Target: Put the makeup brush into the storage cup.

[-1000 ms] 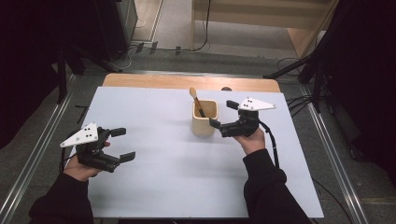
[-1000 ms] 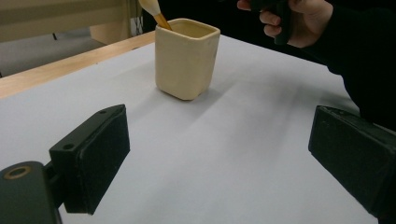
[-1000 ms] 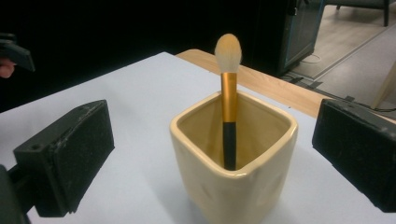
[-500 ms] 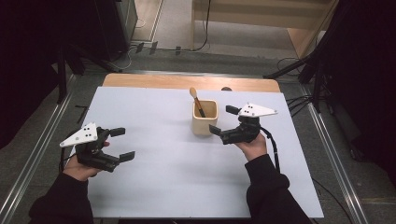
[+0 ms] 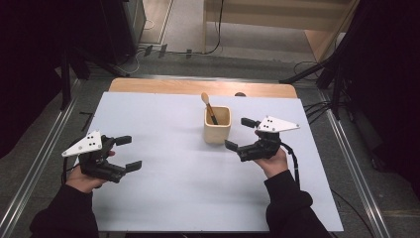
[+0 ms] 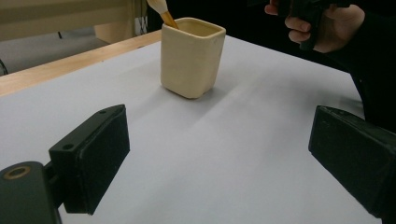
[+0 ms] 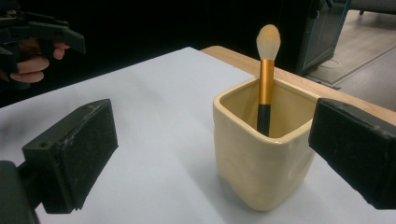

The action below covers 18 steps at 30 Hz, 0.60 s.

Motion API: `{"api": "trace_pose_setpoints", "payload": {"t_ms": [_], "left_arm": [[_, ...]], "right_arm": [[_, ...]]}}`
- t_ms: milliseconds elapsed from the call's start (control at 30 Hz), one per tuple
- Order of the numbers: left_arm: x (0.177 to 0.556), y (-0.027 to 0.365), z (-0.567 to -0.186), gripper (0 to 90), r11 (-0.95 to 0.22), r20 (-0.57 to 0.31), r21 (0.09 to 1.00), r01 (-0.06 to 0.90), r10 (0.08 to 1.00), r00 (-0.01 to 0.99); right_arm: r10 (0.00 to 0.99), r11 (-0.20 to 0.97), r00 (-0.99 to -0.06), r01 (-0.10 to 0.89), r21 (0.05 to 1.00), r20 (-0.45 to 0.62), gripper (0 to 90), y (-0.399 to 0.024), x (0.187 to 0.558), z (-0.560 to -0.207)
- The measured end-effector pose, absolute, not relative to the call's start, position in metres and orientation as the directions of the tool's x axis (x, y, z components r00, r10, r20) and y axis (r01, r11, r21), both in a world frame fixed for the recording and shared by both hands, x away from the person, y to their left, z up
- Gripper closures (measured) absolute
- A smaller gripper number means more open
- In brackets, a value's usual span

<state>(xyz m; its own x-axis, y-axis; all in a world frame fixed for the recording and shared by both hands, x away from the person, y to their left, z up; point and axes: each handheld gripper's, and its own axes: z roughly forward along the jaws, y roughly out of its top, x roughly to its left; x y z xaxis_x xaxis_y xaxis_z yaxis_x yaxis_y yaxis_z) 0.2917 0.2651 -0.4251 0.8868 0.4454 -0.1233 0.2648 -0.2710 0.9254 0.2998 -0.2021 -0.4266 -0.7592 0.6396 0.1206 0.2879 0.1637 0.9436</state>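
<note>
Presently the cream cup (image 5: 217,126) is standing upright near the table's (image 5: 163,193) centre, toward twelve o'clock, with a gold-handled makeup brush (image 5: 208,107) leaning inside it, bristles up. Judging the step as a reach for the brush, the right gripper (image 5: 241,136), jaws wide and empty at the cup's three o'clock, is needing to come over the rim and close on the handle without tipping the cup. At eight o'clock the left gripper (image 5: 128,153) is hovering well apart, also wide and empty; nothing is blocking the approach.
</note>
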Motion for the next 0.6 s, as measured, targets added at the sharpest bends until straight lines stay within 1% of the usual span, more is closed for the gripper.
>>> {"api": "trace_pose_setpoints", "payload": {"t_ms": [233,600], "left_arm": [[0.292,0.266,-0.426,5.1,-0.266,-0.126,0.926,0.267,0.451,0.884],[0.292,0.268,-0.426,4.3,-0.266,-0.125,0.926,0.268,0.454,0.882]], "right_arm": [[0.643,0.171,-0.759,0.279,0.945,0.107,0.6,-0.21,0.289,-0.427],[0.653,0.139,-0.748,0.275,0.951,0.121,0.0,-0.228,0.274,-0.433]]}}
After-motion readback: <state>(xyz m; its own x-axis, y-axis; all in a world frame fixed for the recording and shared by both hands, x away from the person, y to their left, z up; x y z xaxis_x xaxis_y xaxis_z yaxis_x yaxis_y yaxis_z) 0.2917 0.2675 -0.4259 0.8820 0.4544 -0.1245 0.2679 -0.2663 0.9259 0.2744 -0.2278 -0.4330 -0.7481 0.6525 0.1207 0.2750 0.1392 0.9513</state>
